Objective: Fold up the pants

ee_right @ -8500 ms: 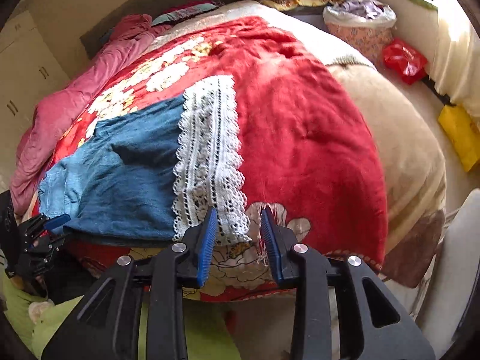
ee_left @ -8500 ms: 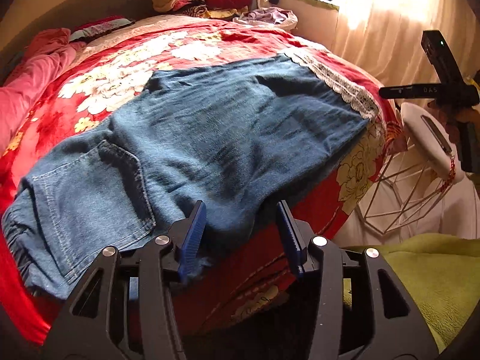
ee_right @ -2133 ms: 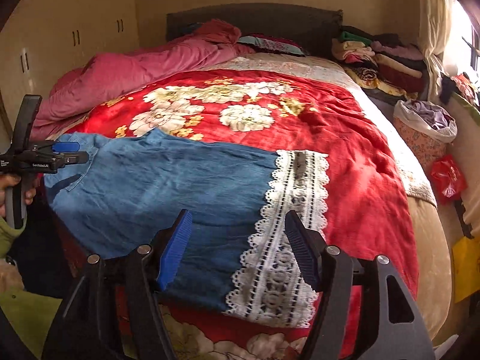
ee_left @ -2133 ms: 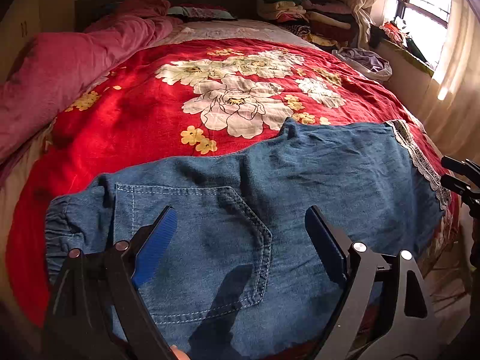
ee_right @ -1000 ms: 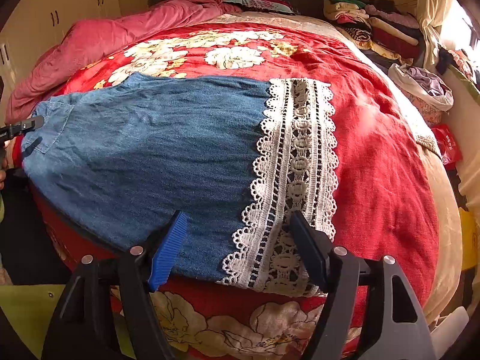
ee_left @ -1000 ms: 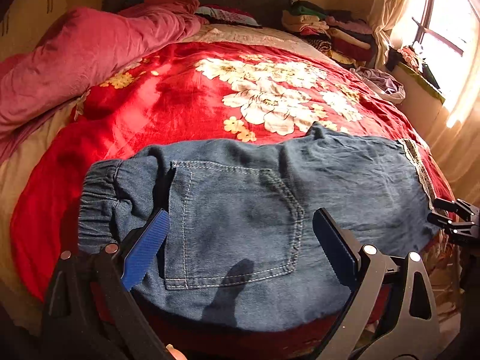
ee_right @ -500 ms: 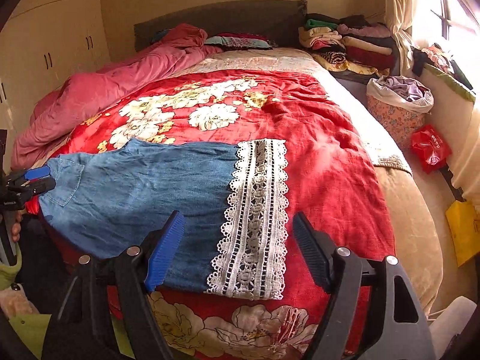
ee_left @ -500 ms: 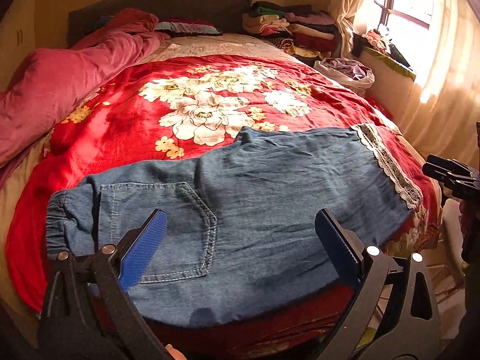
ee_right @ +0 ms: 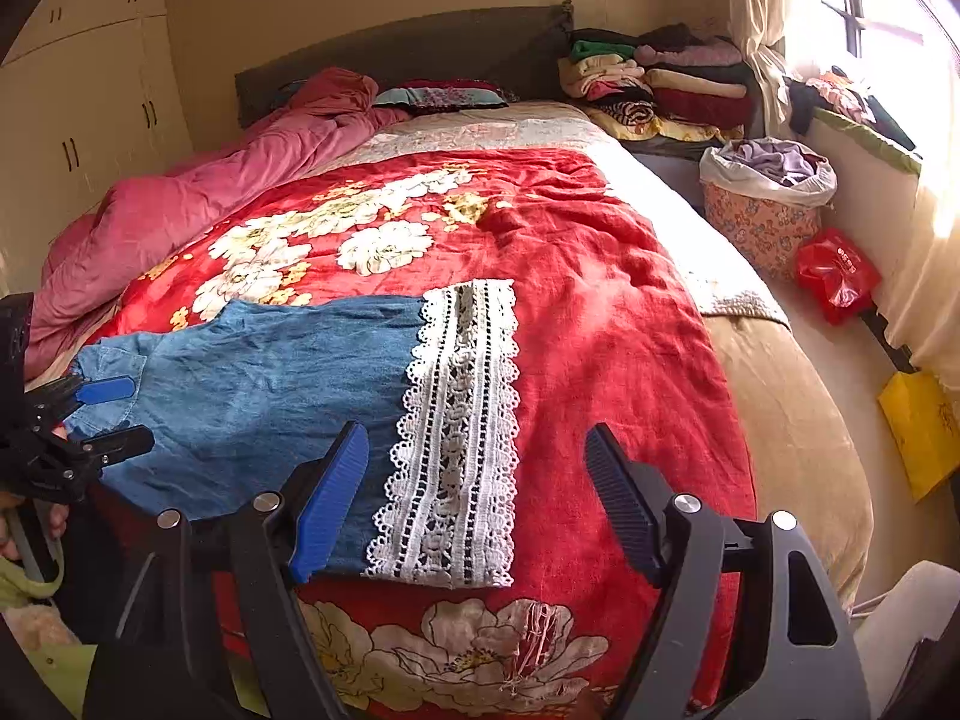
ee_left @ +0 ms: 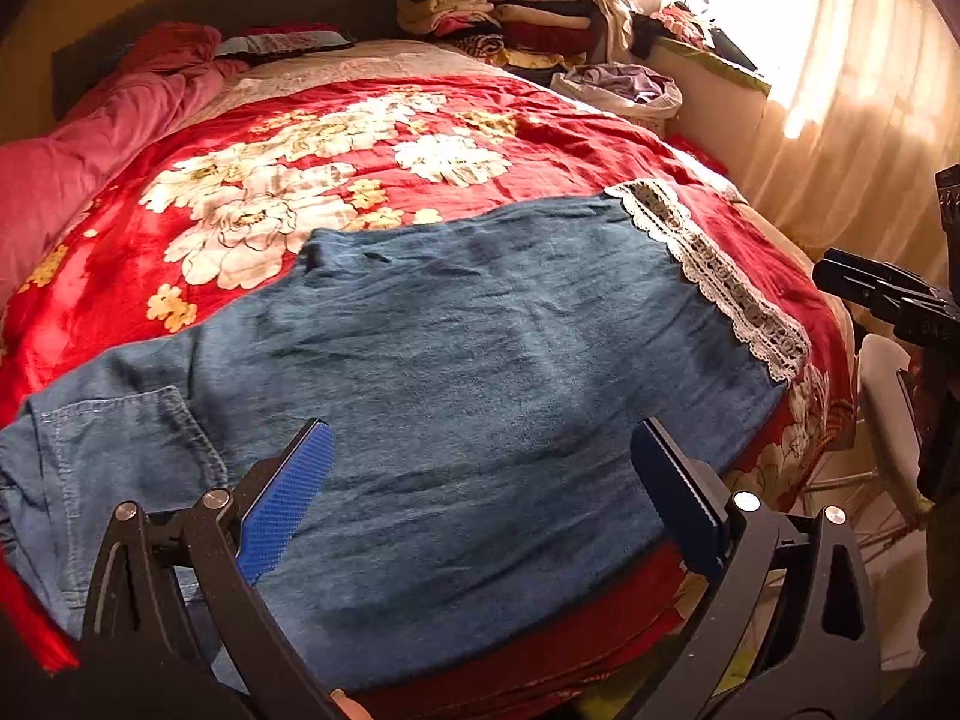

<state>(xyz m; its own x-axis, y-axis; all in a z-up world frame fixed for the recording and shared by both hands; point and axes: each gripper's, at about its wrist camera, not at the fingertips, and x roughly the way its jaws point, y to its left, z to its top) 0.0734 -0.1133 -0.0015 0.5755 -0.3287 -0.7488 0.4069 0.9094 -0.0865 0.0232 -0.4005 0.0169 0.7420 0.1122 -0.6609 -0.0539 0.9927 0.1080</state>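
Nearest to us, both grippers hang over the near edge of the bed with nothing between the pads: our left gripper point(ee_left: 480, 498) has its blue-padded jaws spread wide above the denim, and our right gripper point(ee_right: 477, 498) is equally released, jaws apart over the lace end. Neither touches cloth as far as we can see. The blue denim pants with a white lace hem band point(ee_left: 480, 348) lie flat across the near part of the red floral bedspread point(ee_right: 600, 312), lengthwise along the bed edge: waist and back pocket point(ee_left: 114, 444) toward the left gripper, white lace band point(ee_right: 462, 420) toward the right gripper. The near edge of the pants sits right at the bed edge. Further back, a pink duvet point(ee_right: 198, 210) is bunched along the left side up to the dark headboard point(ee_right: 420, 54). Stacked folded clothes point(ee_right: 654, 84) sit at the far right corner, with a floral laundry basket point(ee_right: 762, 210) and red bag point(ee_right: 834, 276) on the floor beside the bed, under the curtained window point(ee_left: 840, 78).
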